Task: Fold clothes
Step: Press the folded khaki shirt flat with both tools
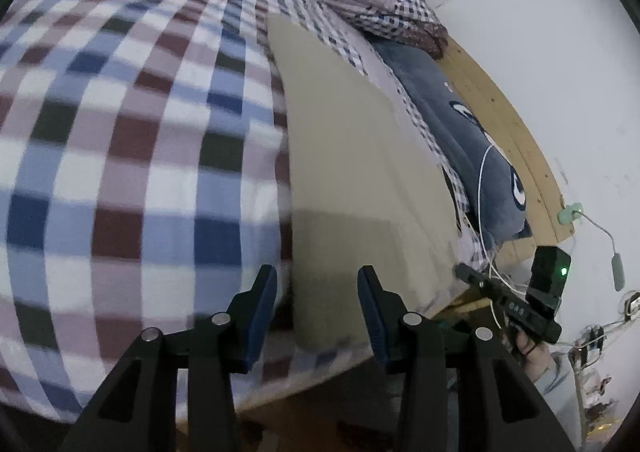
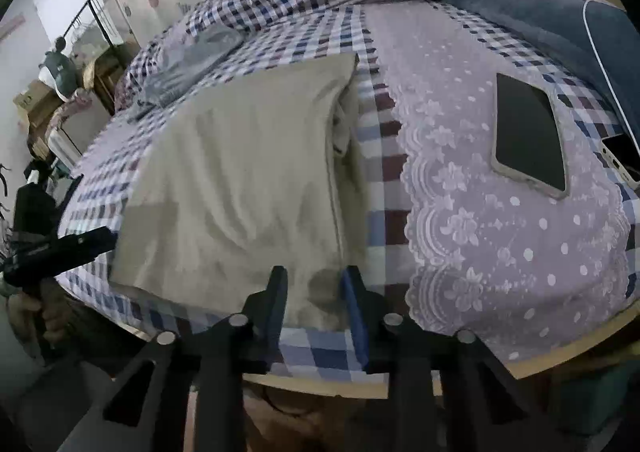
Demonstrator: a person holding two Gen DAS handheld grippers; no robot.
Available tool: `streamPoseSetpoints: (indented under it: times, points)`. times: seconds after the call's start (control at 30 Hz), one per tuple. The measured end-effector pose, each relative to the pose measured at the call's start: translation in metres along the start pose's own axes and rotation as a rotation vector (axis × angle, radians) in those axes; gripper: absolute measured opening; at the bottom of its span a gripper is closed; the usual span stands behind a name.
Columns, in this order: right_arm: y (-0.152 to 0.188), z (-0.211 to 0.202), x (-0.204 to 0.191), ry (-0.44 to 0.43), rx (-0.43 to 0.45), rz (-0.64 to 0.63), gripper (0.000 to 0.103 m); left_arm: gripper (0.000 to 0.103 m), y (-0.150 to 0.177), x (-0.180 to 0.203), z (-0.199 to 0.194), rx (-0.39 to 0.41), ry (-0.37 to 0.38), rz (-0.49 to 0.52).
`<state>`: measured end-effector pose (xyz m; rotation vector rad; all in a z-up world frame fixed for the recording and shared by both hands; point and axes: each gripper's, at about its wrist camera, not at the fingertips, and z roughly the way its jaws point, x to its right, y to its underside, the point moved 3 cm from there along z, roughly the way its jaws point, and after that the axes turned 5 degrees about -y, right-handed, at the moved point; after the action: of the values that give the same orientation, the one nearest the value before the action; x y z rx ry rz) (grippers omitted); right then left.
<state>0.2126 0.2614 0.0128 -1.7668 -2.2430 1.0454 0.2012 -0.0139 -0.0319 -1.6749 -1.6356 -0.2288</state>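
Note:
A beige garment (image 2: 240, 172) lies flat on the checkered bed, folded into a long rectangle; it also shows in the left wrist view (image 1: 352, 172). My left gripper (image 1: 317, 280) is open, its jaws apart over the garment's near left corner, and it appears at the left of the right wrist view (image 2: 80, 244). My right gripper (image 2: 314, 280) is open above the garment's near right corner, and it shows at the right of the left wrist view (image 1: 504, 296). Neither holds cloth.
The checkered bedsheet (image 1: 120, 132) covers the bed. A phone (image 2: 528, 140) lies on a lilac lace cloth (image 2: 480, 232) to the right. A grey pillow (image 1: 460, 124) sits by the wooden headboard (image 1: 516, 124). A folded grey garment (image 2: 192, 56) lies further back. A white cable (image 1: 482, 188) runs beside the pillow.

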Motion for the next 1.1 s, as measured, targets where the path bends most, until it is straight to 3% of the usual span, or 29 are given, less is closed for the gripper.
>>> streamPoseSetpoints:
  times: [0.13, 0.2, 0.23, 0.47, 0.63, 0.7, 0.83, 0.9, 1.03, 1.1]
  points:
    - [0.003, 0.002, 0.000, 0.012, -0.010, -0.007, 0.020, 0.045, 0.007, 0.005, 0.013, -0.042, -0.001, 0.020]
    - [0.005, 0.006, -0.001, 0.030, -0.026, -0.018, 0.014, 0.025, 0.008, 0.000, 0.018, -0.058, 0.010, -0.004]
    - [0.006, 0.008, -0.001, 0.042, -0.036, -0.026, 0.004, 0.012, 0.009, -0.005, 0.021, -0.073, 0.004, -0.030]
    - [0.010, -0.011, -0.001, 0.116, 0.024, -0.045, 0.000, 0.004, 0.019, 0.014, -0.002, -0.015, 0.038, 0.020]
    - [0.015, -0.008, 0.017, 0.156, -0.019, 0.024, 0.000, 0.005, 0.023, 0.002, 0.017, -0.085, -0.039, -0.011]
    - [0.017, -0.001, 0.022, 0.249, -0.060, 0.028, 0.001, 0.005, 0.023, 0.003, 0.017, -0.086, -0.045, -0.012]
    - [0.012, -0.010, 0.031, 0.292, -0.016, 0.082, 0.004, 0.006, 0.028, 0.004, 0.013, -0.081, -0.052, 0.001]
    - [0.007, -0.015, 0.032, 0.286, 0.023, 0.109, 0.005, 0.011, 0.030, 0.002, 0.007, -0.071, -0.050, 0.004]
    - [-0.003, -0.019, 0.024, 0.247, 0.106, 0.127, 0.010, 0.037, 0.031, 0.000, -0.005, -0.026, -0.038, 0.007]
    - [-0.008, -0.018, 0.018, 0.215, 0.153, 0.120, 0.019, 0.044, 0.029, -0.002, -0.010, 0.000, -0.036, 0.011]
